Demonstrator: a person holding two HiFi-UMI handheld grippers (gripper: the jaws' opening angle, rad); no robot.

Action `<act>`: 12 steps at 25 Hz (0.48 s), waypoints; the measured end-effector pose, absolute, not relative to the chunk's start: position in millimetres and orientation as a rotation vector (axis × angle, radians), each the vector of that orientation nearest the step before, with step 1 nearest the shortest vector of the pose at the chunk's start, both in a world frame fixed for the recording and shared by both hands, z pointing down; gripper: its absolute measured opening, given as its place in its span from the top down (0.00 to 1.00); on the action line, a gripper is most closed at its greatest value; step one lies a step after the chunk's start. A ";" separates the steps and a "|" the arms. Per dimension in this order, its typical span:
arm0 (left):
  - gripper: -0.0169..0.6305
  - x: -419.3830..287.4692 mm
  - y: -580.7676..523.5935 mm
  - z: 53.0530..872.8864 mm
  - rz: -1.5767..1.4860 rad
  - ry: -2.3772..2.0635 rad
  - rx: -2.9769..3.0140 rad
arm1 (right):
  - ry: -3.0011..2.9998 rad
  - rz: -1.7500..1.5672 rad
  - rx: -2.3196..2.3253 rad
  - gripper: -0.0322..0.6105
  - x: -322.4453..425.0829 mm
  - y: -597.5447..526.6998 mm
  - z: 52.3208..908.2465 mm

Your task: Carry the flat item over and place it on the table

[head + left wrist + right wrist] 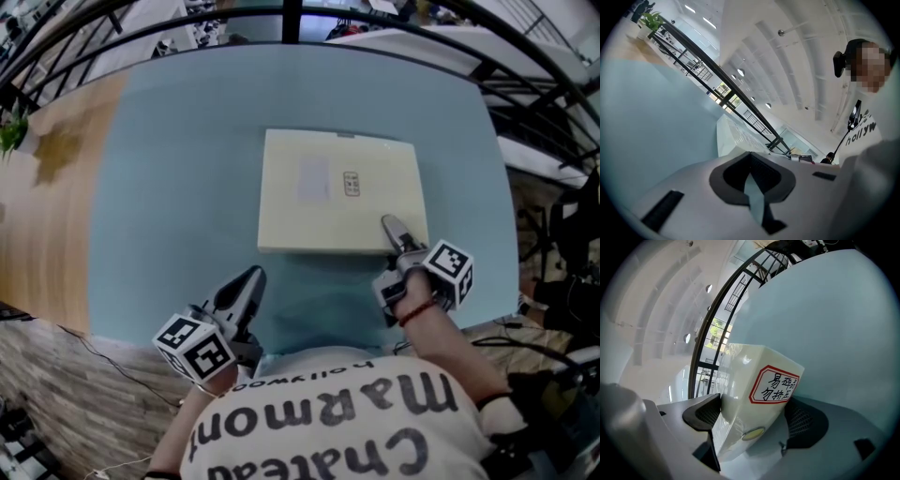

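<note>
My right gripper (752,405) is clamped on the near corner of the box (323,202), which appears to rest on the table (169,169). My left gripper (751,185) is closed and empty, short of the box. Step: placement. Next: part the right jaws, withdraw straight back.

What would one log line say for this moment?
right claw: shut on flat box near corner | left claw: shut, empty | flat box: on table

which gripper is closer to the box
Right. The right gripper is clamped on the near right corner of the box. The left gripper hangs apart from it, off its near left corner, jaws together.
</note>
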State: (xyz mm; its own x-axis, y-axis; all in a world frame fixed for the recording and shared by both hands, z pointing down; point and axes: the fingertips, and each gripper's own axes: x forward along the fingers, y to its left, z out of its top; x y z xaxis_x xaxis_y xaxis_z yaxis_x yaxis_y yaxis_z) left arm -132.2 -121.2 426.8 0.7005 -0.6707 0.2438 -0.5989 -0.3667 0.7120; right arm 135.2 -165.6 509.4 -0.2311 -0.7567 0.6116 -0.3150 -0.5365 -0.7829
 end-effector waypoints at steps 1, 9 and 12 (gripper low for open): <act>0.97 -132.4 -121.1 427.1 -0.109 -0.967 2.078 | 1.275 -1.824 -1.702 0.31 135.4 -165.0 509.4; 0.97 -136.4 -120.9 431.0 -0.109 -0.969 2.072 | 1.270 -1.814 -1.762 0.30 134.9 -160.3 511.1; 0.97 -134.4 -121.4 429.8 -0.111 -0.964 2.076 | 1.265 -1.811 -1.780 0.30 136.8 -159.8 510.7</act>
